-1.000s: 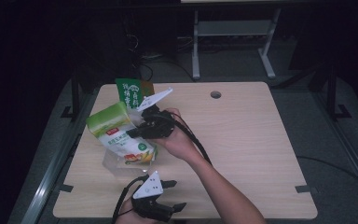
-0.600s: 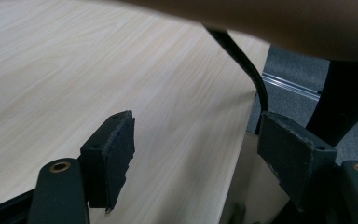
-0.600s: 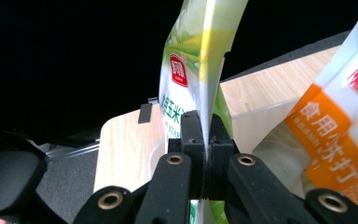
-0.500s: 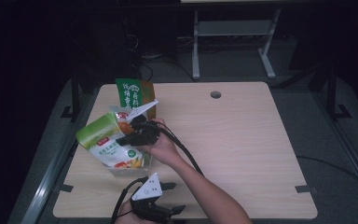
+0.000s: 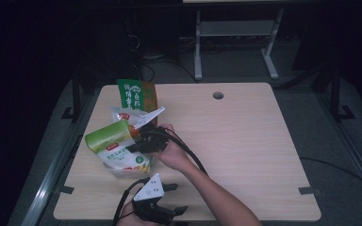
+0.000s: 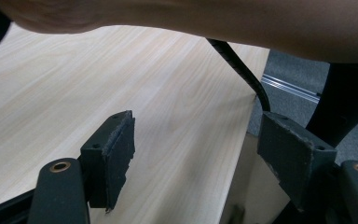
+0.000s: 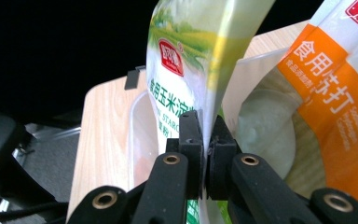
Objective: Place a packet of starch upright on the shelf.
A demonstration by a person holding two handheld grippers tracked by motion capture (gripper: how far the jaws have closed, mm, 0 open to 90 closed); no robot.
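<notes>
My right gripper (image 7: pixel 207 126) is shut on the edge of a green-and-white pouch (image 7: pixel 186 70). In the high view that pouch (image 5: pixel 115 146) hangs tilted over a clear plastic tub (image 5: pixel 122 172) at the table's left, with the right gripper (image 5: pixel 133 147) at its right side. A white-and-orange pouch (image 7: pixel 326 93) leans in the tub right beside it. Near the table's front edge, under the person's right forearm (image 6: pixel 214 23), my left gripper (image 5: pixel 176 198) is open, and nothing lies between its jaws (image 6: pixel 200 149).
A green-and-brown box (image 5: pixel 136 94) stands upright at the back left of the wooden table (image 5: pixel 245 141). A round cable hole (image 5: pixel 218 95) is near the far edge. The right gripper's black cable (image 6: pixel 242 70) trails across the table.
The right gripper has carried the green-and-white pouch toward the near side and down over the clear tub. The left gripper has hardly shifted.
</notes>
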